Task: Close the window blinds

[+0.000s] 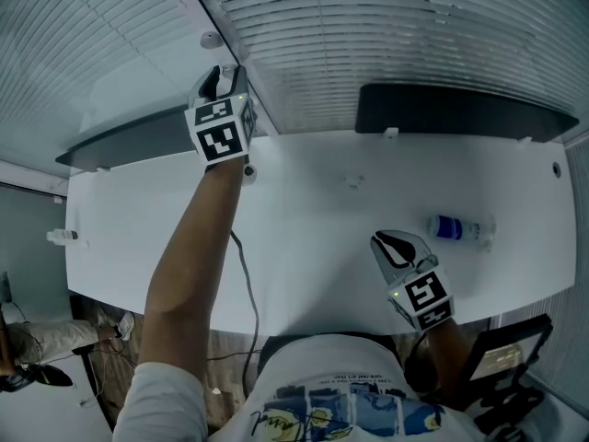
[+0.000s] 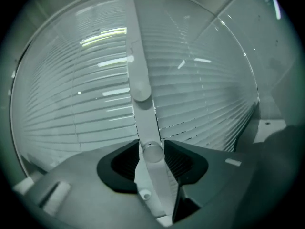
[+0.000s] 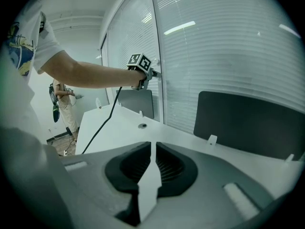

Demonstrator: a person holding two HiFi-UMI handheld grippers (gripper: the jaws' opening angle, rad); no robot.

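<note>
The left arm is stretched straight out over the table (image 1: 313,247), forearm bare, so that the left gripper (image 1: 221,83) lies almost level with its tip at the white post (image 2: 135,56) between two window panes. Its fingers (image 2: 180,159) stand apart, with the lower knob (image 2: 152,152) of the post between them. No pad can be seen pressing on it. A second knob (image 2: 141,92) sits higher on the post. The right arm is bent in close to the body, and the right gripper (image 1: 390,247) hangs low over the near part of the table, pointing forward and down. Its fingers (image 3: 169,163) are closed together with nothing between them. In the head view the marker cube covers most of the left gripper, so its fingers barely show there. In the left gripper view the gripper's own body cuts off the foot of the post. The blinds (image 1: 414,26) hang in the panes on both sides of the post, beyond the table's far edge. Two dark panels (image 1: 460,113) standing along that edge hide their lowest slats. The slats run level from side to side, stacked from top to bottom, and the wide lens bends them into curves. The post runs upright across them. Bright streaks show among the slats left of the post, but how far the slats are tilted is hard to judge. A bottle (image 1: 456,228) lies on its side on the table, just beyond the right gripper and apart from it.
</note>
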